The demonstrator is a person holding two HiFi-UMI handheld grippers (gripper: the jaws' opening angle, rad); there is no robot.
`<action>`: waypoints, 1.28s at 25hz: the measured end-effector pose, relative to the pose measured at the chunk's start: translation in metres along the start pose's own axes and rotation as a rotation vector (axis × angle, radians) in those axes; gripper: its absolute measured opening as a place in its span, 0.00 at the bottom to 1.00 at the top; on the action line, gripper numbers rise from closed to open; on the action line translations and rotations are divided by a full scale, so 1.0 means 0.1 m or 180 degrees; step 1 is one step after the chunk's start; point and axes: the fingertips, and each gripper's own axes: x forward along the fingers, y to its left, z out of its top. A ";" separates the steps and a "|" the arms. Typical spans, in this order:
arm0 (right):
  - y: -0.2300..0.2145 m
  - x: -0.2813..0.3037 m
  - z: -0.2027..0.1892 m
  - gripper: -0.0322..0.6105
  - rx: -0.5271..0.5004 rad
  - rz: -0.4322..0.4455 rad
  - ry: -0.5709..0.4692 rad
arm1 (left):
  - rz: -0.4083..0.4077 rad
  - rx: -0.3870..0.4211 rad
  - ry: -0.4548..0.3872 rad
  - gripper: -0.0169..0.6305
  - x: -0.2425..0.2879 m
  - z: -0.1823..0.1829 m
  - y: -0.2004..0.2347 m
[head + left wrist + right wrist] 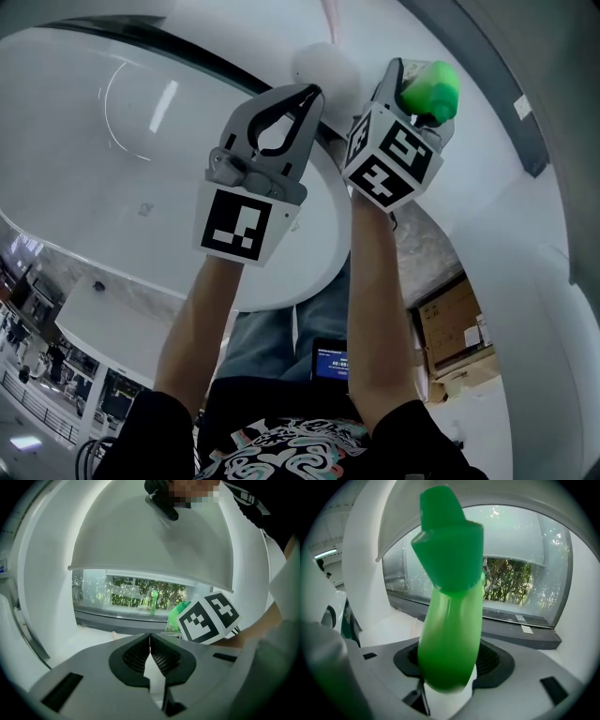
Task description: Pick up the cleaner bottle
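Nearest the lens, head view: black printed shirt [281, 441] at bottom edge, w/ two bare forearms reaching fwd; we log a small blue-lit screen [330, 361] btw. them, lower down. Item 1: left gripper [310, 92], grey, marker cube [242, 223] at its rear; in its own view the left gripper [150, 638] has jaws pressed together at the tips, nothing btw. them. Item 2: right gripper [405, 82], just beside the left one, marker cube [392, 159] tilted; we see that cube [208, 617] again from the left gripper view. Item 3: cleaner bottle [429, 89], bright green. In the right gripper view the right gripper [449, 670] is clenched on the cleaner bottle [450, 620] low on its body, bottle roughly upright, leaning a little left, its green cap [445, 541] on top; the bottle's base pokes out below the jaws, and we cannot tell if it touches the white surface under it. From the left gripper view a bit of the cleaner bottle [177, 616] shows behind the cube. Surroundings: large white rounded shell [112, 187] under both grippers; curved window [520, 588] w/ greenery beyond, dark sill [520, 630] below it; cardboard box [455, 328] at right on the floor.
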 end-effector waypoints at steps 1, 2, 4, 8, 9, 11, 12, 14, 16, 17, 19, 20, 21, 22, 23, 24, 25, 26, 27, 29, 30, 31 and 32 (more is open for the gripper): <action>0.00 0.02 -0.01 0.43 -0.0010 -0.0020 0.0003 | 0.0003 0.0003 -0.0005 0.05 0.01 0.00 -0.01; -0.01 0.03 -0.02 0.43 -0.0024 -0.0042 0.0005 | -0.0001 0.0016 0.0000 0.05 0.03 0.00 -0.03; -0.02 0.05 -0.01 0.43 -0.0042 -0.0098 -0.0011 | -0.0035 0.0050 0.0025 0.05 0.05 -0.01 -0.10; -0.04 0.06 0.00 0.42 -0.0157 -0.0019 -0.0059 | -0.0116 0.0083 0.0073 0.05 0.08 -0.07 -0.21; -0.01 0.06 0.01 0.41 -0.0185 0.0087 -0.0082 | -0.0124 0.0084 0.0078 0.05 0.08 -0.08 -0.20; 0.07 0.06 0.00 0.40 -0.0259 0.0347 -0.0152 | -0.0114 0.0060 0.0072 0.05 0.07 -0.10 -0.15; 0.09 0.05 0.00 0.40 -0.0331 0.0470 -0.0196 | -0.0101 0.0033 0.0062 0.05 0.07 -0.10 -0.12; 0.09 0.00 -0.01 0.39 -0.0496 0.0640 -0.0268 | -0.0051 -0.0080 0.0025 0.05 0.06 -0.09 -0.11; 0.08 -0.03 -0.02 0.39 -0.0554 0.0708 -0.0289 | 0.0038 -0.0231 0.0005 0.05 0.04 -0.10 -0.10; 0.08 -0.03 -0.02 0.39 -0.0550 0.0718 -0.0289 | 0.0070 -0.0260 0.0016 0.05 0.03 -0.11 -0.08; 0.07 -0.02 -0.02 0.39 -0.0544 0.0702 -0.0295 | 0.0106 -0.0263 0.0036 0.05 0.04 -0.13 -0.05; 0.06 -0.01 -0.02 0.39 -0.0550 0.0683 -0.0303 | 0.0119 -0.0269 0.0037 0.05 0.04 -0.13 -0.03; 0.07 -0.01 -0.01 0.39 -0.0557 0.0668 -0.0310 | 0.0128 -0.0279 0.0031 0.05 0.05 -0.13 -0.02; 0.07 -0.01 -0.01 0.39 -0.0560 0.0661 -0.0312 | 0.0130 -0.0286 0.0022 0.05 0.05 -0.12 -0.01; 0.07 -0.01 -0.01 0.39 -0.0561 0.0662 -0.0307 | 0.0128 -0.0286 0.0014 0.05 0.05 -0.12 -0.01; 0.07 -0.01 -0.01 0.39 -0.0556 0.0666 -0.0298 | 0.0124 -0.0284 0.0007 0.05 0.06 -0.11 -0.02; 0.07 0.00 -0.01 0.39 -0.0543 0.0673 -0.0291 | 0.0120 -0.0286 -0.0001 0.05 0.06 -0.11 -0.02; 0.06 0.00 -0.01 0.39 -0.0522 0.0681 -0.0291 | 0.0118 -0.0293 -0.0008 0.05 0.06 -0.10 -0.03; 0.06 -0.01 -0.01 0.39 -0.0498 0.0691 -0.0297 | 0.0118 -0.0303 -0.0012 0.05 0.06 -0.10 -0.03; 0.06 -0.03 -0.01 0.38 -0.0464 0.0722 -0.0314 | 0.0121 -0.0315 0.0001 0.05 0.04 -0.10 -0.03; 0.07 -0.04 -0.01 0.38 -0.0463 0.0740 -0.0323 | 0.0123 -0.0315 0.0014 0.05 0.03 -0.11 -0.03; 0.08 -0.06 -0.01 0.38 -0.0471 0.0756 -0.0331 | 0.0126 -0.0316 0.0021 0.05 0.01 -0.12 -0.01; 0.09 -0.08 -0.01 0.37 -0.0479 0.0771 -0.0336 | 0.0132 -0.0320 0.0019 0.05 0.01 -0.12 0.00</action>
